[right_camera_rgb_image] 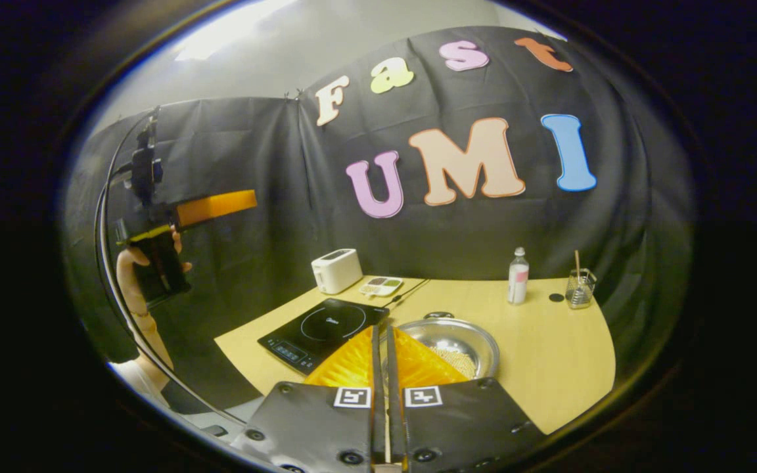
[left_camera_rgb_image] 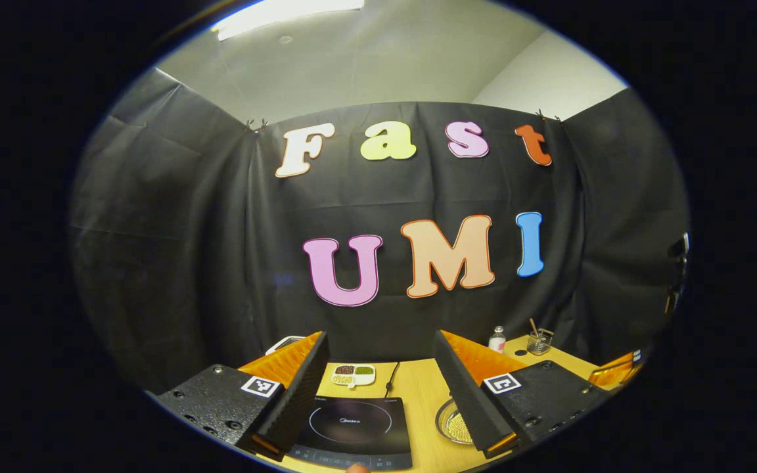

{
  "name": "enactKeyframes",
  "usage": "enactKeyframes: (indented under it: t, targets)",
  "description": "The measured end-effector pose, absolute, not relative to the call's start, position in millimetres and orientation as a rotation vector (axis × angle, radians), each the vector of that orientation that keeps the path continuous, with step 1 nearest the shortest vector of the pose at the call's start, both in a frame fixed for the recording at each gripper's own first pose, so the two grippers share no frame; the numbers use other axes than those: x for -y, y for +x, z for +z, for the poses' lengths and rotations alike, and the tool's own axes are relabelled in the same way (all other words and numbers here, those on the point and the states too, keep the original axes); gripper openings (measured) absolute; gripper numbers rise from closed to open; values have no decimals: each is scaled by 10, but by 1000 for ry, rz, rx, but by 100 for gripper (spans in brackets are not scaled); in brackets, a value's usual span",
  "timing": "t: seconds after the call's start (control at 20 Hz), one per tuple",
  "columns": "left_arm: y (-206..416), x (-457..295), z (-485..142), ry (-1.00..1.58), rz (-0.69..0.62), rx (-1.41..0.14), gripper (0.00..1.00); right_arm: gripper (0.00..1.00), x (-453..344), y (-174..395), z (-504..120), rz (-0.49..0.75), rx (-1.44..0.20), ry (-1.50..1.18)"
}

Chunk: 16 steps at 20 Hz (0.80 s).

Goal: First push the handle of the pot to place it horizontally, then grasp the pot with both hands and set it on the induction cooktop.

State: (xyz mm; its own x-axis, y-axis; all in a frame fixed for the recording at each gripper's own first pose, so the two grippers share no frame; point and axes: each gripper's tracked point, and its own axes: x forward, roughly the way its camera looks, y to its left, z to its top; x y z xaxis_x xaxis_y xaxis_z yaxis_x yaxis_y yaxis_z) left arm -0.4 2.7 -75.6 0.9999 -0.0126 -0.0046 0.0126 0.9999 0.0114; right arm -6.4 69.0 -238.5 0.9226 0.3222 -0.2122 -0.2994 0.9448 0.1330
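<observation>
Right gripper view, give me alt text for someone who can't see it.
The right gripper, fingers closed together, points at a metal pot on a wooden table, beside a black induction cooktop. At left, a hand holds the left gripper raised high.

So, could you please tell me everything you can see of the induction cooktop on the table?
The induction cooktop is a flat, black, glossy slab with rounded corners. A thin pale ring marks the heating zone at its centre, and a strip of small controls runs along its near edge. It lies flat on the wooden table, left of the metal pot and apart from it. A dark cable runs from behind it. Nothing rests on it.
</observation>
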Motion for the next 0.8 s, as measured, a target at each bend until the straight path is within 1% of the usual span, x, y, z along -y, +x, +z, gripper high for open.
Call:
enactKeyframes:
  t: [0.05, 0.1, 0.15, 0.2, 0.25, 0.3, 0.35, 0.5, 0.55, 0.6, 0.65, 0.7, 0.75, 0.8]
  targets:
    - [-10, -31, -777, 11, -12, -5, 99, 5, -717, -82, -2507, 322, -238, 98]
    - [-13, -31, -790, 14, -11, -4, 99, 4, -740, -90, -2620, 323, -243, 93]
    - [-6, -28, -806, 15, -9, -1, 96, 0, -762, -92, -2752, 328, -256, 94]
    - [-8, -25, -809, 14, -7, 3, 99, 0, -805, -108, -2882, 341, -273, 105]
    - [-17, -13, -830, 11, -10, 3, 96, 5, -852, -118, -3002, 354, -292, 121]
    - [-32, 8, -847, 8, -16, 3, 97, 0, -874, -135, -3107, 359, -310, 133]
    - [-38, 18, -867, 3, -18, 5, 99, 0, -866, -120, -3194, 349, -320, 138]
    - [-96, 19, -927, -3, -18, 12, 99, 0, -926, -106, -3456, 339, -341, 148]
    - [-112, 3, -950, -4, -16, 13, 97, 0, -962, -107, -3553, 340, -352, 146]
    - [-135, 7, -958, -7, -17, 18, 99, 0, -993, -113, -3646, 339, -364, 139]
    - [-165, 6, -950, -10, -16, 25, 97, 5, -1024, -106, -3740, 337, -376, 126]
    - [-178, -10, -954, -10, -14, 28, 99, 5, -1067, -116, -3849, 340, -391, 117]
    - [-180, -44, -981, -14, -7, 29, 97, 0, -1129, -119, -3934, 350, -407, 123]
    - [-175, -80, -1001, -21, 2, 26, 97, 0, -1205, -143, -4013, 362, -423, 136]
